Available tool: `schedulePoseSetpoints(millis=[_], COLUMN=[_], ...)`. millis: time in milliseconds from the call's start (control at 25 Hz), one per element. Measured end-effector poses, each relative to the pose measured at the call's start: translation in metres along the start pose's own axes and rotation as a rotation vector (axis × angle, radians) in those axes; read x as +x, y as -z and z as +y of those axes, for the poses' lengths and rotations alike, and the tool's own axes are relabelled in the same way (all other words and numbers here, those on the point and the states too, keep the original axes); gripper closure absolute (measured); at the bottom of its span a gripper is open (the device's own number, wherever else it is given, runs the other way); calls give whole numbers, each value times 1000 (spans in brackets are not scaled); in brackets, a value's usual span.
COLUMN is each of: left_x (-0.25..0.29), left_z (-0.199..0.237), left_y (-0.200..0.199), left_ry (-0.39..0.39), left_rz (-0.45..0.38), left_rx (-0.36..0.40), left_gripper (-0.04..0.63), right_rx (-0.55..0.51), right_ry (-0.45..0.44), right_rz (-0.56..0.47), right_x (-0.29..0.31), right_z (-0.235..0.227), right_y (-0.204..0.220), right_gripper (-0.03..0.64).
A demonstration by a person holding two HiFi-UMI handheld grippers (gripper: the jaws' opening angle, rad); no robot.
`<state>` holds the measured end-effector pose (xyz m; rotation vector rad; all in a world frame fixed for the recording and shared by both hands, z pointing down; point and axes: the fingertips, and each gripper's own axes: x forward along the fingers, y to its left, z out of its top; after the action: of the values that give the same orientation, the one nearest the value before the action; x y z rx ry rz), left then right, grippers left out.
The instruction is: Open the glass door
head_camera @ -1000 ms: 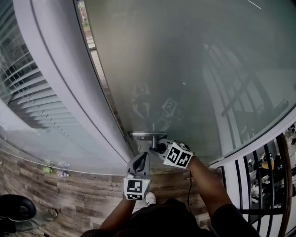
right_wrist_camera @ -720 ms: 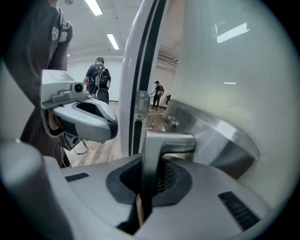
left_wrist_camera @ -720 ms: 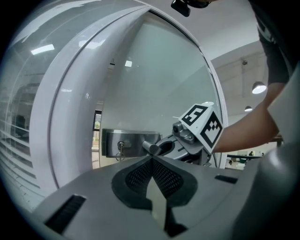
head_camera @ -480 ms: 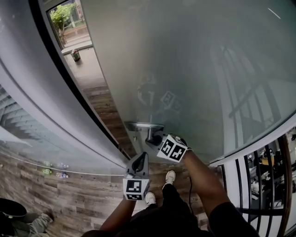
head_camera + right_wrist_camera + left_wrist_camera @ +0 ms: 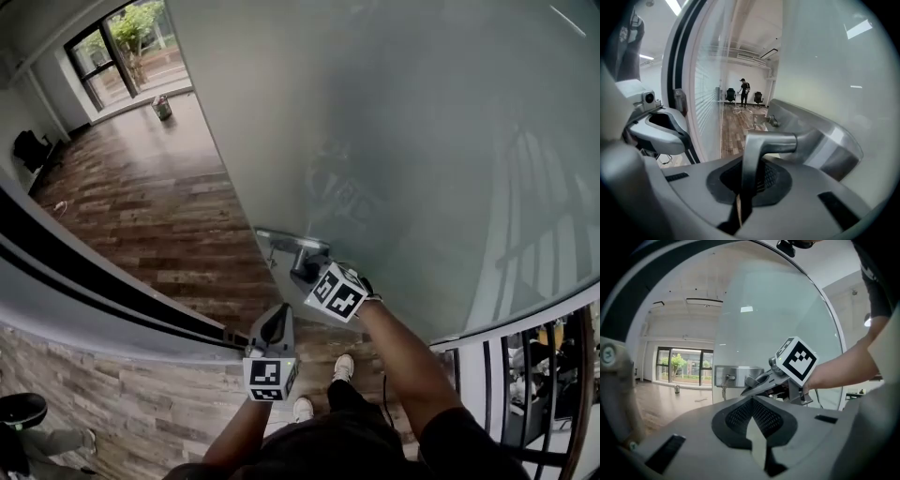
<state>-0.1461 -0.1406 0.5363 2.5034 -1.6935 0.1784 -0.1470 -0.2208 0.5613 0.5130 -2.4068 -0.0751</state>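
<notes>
Glass door has swung wide open.
Right gripper clamps its handle; left gripper hangs closed, empty, just beside.

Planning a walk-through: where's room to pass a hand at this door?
Free: the floor gap between the door frame and the edge of the glass door. Crowded: at the handle, right tool clamped on it, left tool close by; railing at right.
</notes>
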Motion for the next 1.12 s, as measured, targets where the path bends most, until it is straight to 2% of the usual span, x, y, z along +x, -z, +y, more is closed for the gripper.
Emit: schedulePoseSetpoints(millis=[160, 480, 640, 880, 1120], left_x=[37, 122, 153, 191, 256], left_z=[6, 3, -1, -5, -19], left_y=[-23, -61, -67, -56, -72], left_ry=[-39, -109, -148, -119, -76], left_rz=[4, 1, 3, -4, 4], left_rx=[-5, -90, -36, -36, -22], left_gripper=[592, 592, 592, 592, 592], right_rx=[42, 128, 181, 234, 286], right_ry=[7, 16, 40, 111, 182], right_rz=[18, -9, -8, 5, 15], right_x=[9, 17, 20, 38, 25], right_z=[-44, -150, -203, -268, -358], right_y=[-5, 8, 25, 45, 60], right_gripper=[601, 601, 601, 603, 603])
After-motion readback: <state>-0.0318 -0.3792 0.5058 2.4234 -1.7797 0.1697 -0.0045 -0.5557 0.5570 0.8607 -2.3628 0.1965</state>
